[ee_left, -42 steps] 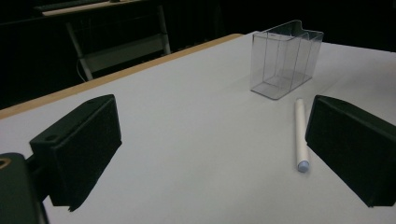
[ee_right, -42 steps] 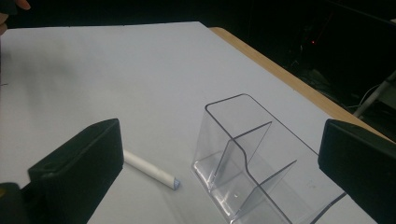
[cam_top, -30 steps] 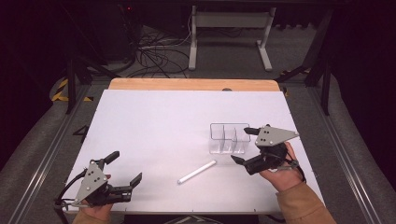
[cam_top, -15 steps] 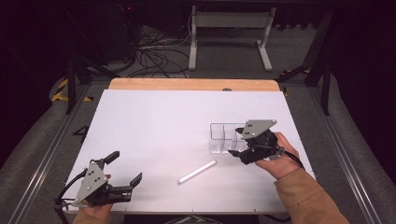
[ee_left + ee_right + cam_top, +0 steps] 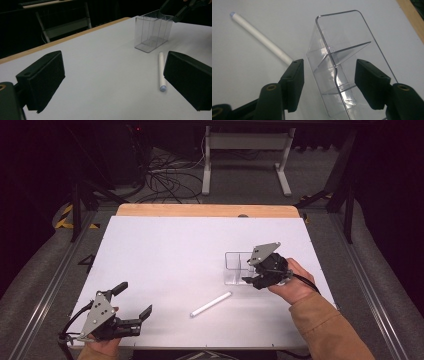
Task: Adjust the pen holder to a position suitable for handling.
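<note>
Two hand-held grippers work over the white table (image 5: 165, 250). At the near left corner, the left hand-held gripper (image 5: 134, 301) rests low with its jaws spread wide, gripping nothing. Right of it, near the middle, a white marker (image 5: 210, 304) lies flat. Farther right, the clear divided organizer (image 5: 342, 62) stands upright; the right hand-held gripper (image 5: 328, 82) straddles its near end, jaws wide and apart from its walls.

In the high view the right gripper (image 5: 253, 279) covers the right end of the clear box (image 5: 235, 262). The right gripper view cuts that box's near end at the bottom edge.
</note>
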